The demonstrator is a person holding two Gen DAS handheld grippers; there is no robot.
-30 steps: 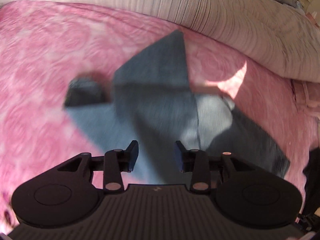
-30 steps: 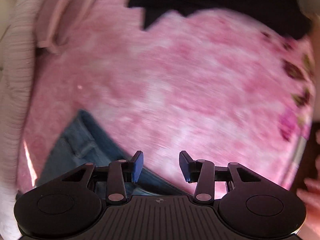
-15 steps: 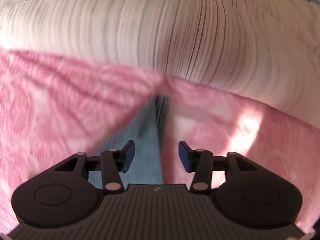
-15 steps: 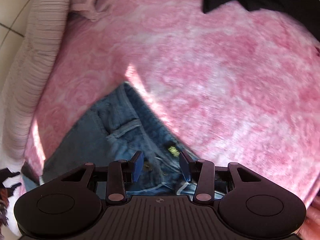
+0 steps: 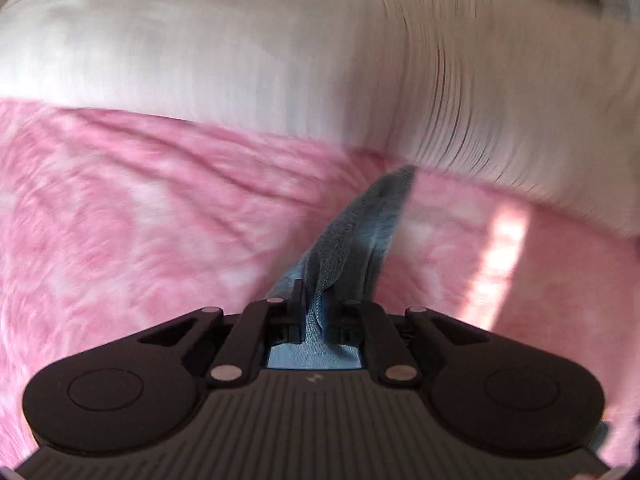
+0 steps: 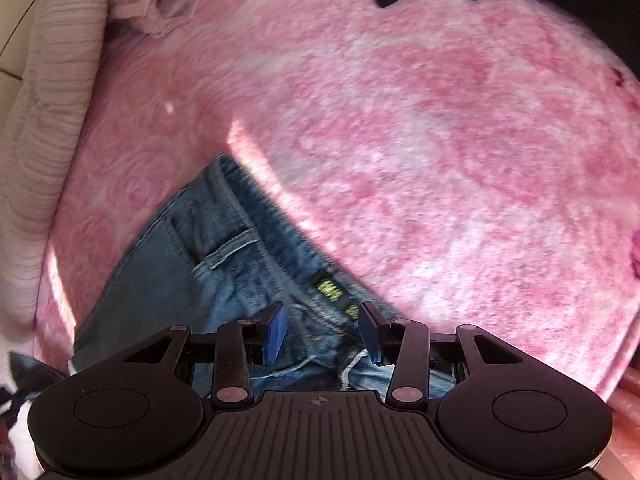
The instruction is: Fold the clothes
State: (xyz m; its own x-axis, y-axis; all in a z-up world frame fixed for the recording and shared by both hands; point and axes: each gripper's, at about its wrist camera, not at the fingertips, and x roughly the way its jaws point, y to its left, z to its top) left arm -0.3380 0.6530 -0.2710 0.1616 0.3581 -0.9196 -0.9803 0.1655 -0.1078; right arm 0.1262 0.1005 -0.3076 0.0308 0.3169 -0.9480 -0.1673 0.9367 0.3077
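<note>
Bright sunlit patches, heavy motion blur, fisheye bending at edges.

left gripper (image 5: pixel 316 300) now clamped on jeans (image 5: pixel 360 232)

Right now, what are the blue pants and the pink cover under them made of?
The jeans look like denim: faded blue woven cloth with stitched seams, a pocket and frayed threads at the waistband. The left gripper pinches a fold of them, which drapes softly. The pink blanket seems a plush, fuzzy fabric with a mottled swirl pattern and matte look; the exact fibre cannot be told.
</note>
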